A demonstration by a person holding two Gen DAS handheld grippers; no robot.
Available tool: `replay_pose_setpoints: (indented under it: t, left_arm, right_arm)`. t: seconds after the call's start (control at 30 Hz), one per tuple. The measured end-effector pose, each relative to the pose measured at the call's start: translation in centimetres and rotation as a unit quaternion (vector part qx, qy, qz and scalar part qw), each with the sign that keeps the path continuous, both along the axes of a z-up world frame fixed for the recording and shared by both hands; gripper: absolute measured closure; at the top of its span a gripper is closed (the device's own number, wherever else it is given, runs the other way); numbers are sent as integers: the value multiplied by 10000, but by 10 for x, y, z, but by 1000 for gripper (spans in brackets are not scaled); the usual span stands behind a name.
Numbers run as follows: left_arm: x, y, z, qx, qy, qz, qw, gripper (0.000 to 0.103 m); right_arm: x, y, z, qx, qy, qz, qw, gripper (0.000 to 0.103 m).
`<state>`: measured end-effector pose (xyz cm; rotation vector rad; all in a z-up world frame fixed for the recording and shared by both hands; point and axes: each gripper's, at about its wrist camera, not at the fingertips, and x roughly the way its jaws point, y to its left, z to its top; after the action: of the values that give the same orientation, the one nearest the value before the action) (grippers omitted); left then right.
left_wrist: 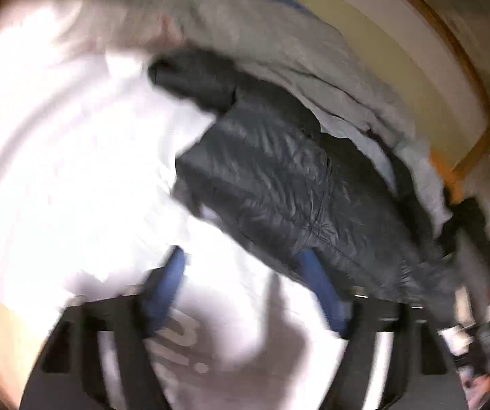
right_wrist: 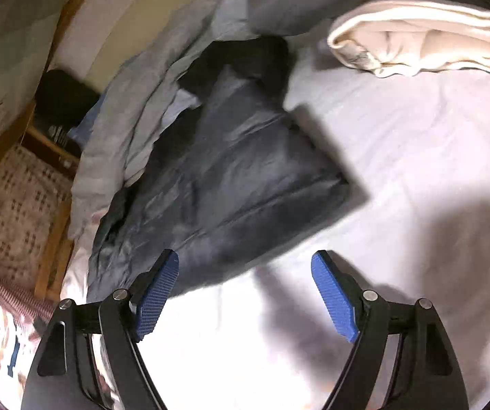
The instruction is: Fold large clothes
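Left wrist view: blurred. Left gripper (left_wrist: pixel 241 270) wide, holding nothing, near hem of dark puffer jacket (left_wrist: pixel 279 177) lying on white bedsheet (left_wrist: pixel 56 171).

Right wrist view: right gripper (right_wrist: pixel 245 270) wide, empty, just beside jacket's near edge. Grey duvet (right_wrist: pixel 135 112) behind.

Advice: pinch hem corners evenly, keep duvet out.
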<state>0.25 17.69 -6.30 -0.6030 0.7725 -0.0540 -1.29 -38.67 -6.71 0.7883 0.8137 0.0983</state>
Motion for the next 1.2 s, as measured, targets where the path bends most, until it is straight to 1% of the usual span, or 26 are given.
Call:
replay_pose_setpoints:
  t: [0.07, 0.17, 0.2, 0.23, 0.27, 0.3, 0.33, 0.37, 0.4, 0.43, 0.5, 0.57, 0.63, 0.7, 0.73, 0.77, 0.8, 0.83, 0.87, 0.93, 1.0, 1.03, 1.07, 1.1, 1.17, 1.2]
  left_arm:
    - [6, 3, -2, -130, 57, 96, 9999, 26]
    - [20, 8, -2, -257, 19, 208, 9995, 26]
    - [28, 9, -4, -364, 20, 208, 9991, 26]
    - [34, 9, -5, -398, -5, 189, 9990, 27]
    - [40, 8, -6, -368, -103, 169, 9991, 33]
    - [43, 5, -6, -277, -237, 165, 9992, 42]
    - [45, 3, -8, -238, -290, 144, 9992, 70]
    - [45, 1, -11, -326, -307, 81, 9990, 90]
    - [43, 0, -12, -450, -325, 46, 9985, 94]
    - [38, -1, -10, -420, -327, 128, 9985, 96]
    - [24, -1, -1, -351, -337, 180, 9987, 97]
    - [4, 0, 8, -315, -271, 169, 9990, 97]
    - [-19, -1, 15, -214, -304, 110, 9992, 97]
    - [-44, -8, 17, 78, -306, 48, 9995, 96]
    - [-53, -14, 16, 377, -247, 52, 9990, 88]
    - [-60, -19, 14, 721, -206, 156, 9971, 77]
    - [-66, -22, 13, 1020, -223, 295, 9941, 69]
    - [-68, -24, 13, 1239, -226, 413, 9912, 51]
    - [-69, -24, 16, 1437, -231, 539, 9879, 42]
    - [-72, -20, 27, 1624, -364, 700, 9836, 39]
    - [-78, -19, 42, 1893, -629, 874, 9760, 32]
    - [-82, -21, 50, 2087, -800, 972, 9698, 26]
    - [-86, -23, 58, 2239, -948, 1046, 9643, 25]
    - [-87, -25, 65, 2339, -1100, 1072, 9601, 25]
    - [-90, -30, 79, 2404, -1440, 854, 9561, 25]
    - [-89, -34, 86, 2406, -1572, 669, 9555, 25]
  right_arm:
    - [7, -2, -4, 127, -61, 2, 9999, 21]
    - [19, -4, -9, 269, 4, -20, 9996, 21]
    - [21, -3, -11, 251, -3, -37, 9997, 25]
    - [24, -5, -11, 191, -7, -78, 9998, 35]
    - [29, -5, -11, 81, 5, -123, 9999, 41]
    - [32, -7, -13, 40, -16, -121, 9999, 57]
    - [34, -7, -14, 18, -56, -104, 9999, 78]
    - [32, -7, -16, -20, -98, -82, 9999, 85]
    - [27, -3, -15, -135, -95, -116, 9998, 89]
    - [23, 0, -12, -279, -105, -129, 9995, 92]
    - [9, 9, -1, -615, -185, -109, 9979, 93]
    - [-12, 9, 9, -717, -234, -139, 9971, 93]
    - [-31, 6, 15, -681, -252, -169, 9972, 93]
    - [-53, 4, 20, -687, -248, -162, 9972, 93]
    - [-62, 5, 21, -759, -235, -157, 9967, 93]
    - [-71, 7, 22, -946, -201, -142, 9952, 93]
    - [-75, 9, 22, -1097, -178, -118, 9937, 93]
    - [-79, 14, 23, -1304, -169, -87, 9913, 91]
    - [-81, 18, 25, -1505, -169, -106, 9884, 90]
    - [-85, 24, 31, -1877, -179, -191, 9819, 86]
    - [-87, 29, 41, -2098, -228, -220, 9772, 85]
    - [-87, 31, 46, -2210, -258, -238, 9746, 82]
    - [-90, 32, 52, -2365, -295, -283, 9708, 79]
    - [-93, 33, 58, -2546, -344, -372, 9657, 72]
    - [-98, 32, 69, -2846, -481, -559, 9558, 53]
    - [-102, 32, 76, -2996, -593, -691, 9497, 40]
